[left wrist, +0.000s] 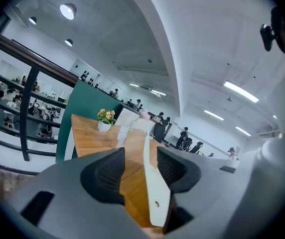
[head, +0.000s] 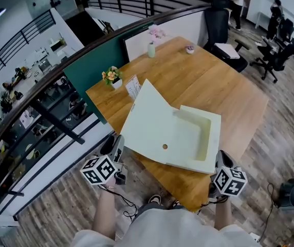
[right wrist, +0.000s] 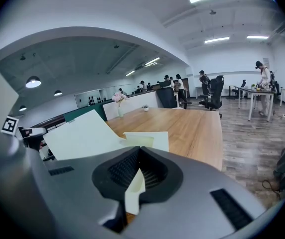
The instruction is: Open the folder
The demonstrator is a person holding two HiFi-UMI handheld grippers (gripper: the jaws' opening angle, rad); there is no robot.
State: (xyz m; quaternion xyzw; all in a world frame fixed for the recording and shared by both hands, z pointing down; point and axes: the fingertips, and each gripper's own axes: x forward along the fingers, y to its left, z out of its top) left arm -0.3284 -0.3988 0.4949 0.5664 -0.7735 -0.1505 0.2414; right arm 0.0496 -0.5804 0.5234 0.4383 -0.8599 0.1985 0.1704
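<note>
Wooden tabletop [head: 224,86] in an open-plan office, backed by a green partition [head: 93,68] and black railing [head: 57,121] from 9 to 11 o'clock. Lying near the 6 o'clock edge: pale cream folder [head: 196,138], partly open, front cover [head: 149,120] raised and slanting up toward 10 o'clock, lower part resting on the wood. Gripping the folder's near corner at 5 o'clock: right hand-held gripper [right wrist: 138,172], jaws closed tight on the cream edge. At 7 o'clock: left hand-held gripper [left wrist: 138,168], jaws parted, raised cover standing edge-on between them, just beside the right pad [left wrist: 171,167], well clear of the left one. Farther back, at 11 o'clock: potted yellow flowers [head: 112,77], small card stand [head: 133,86], pink flowers in a vase [head: 152,44]. At 1 o'clock: office chairs [head: 224,32].
</note>
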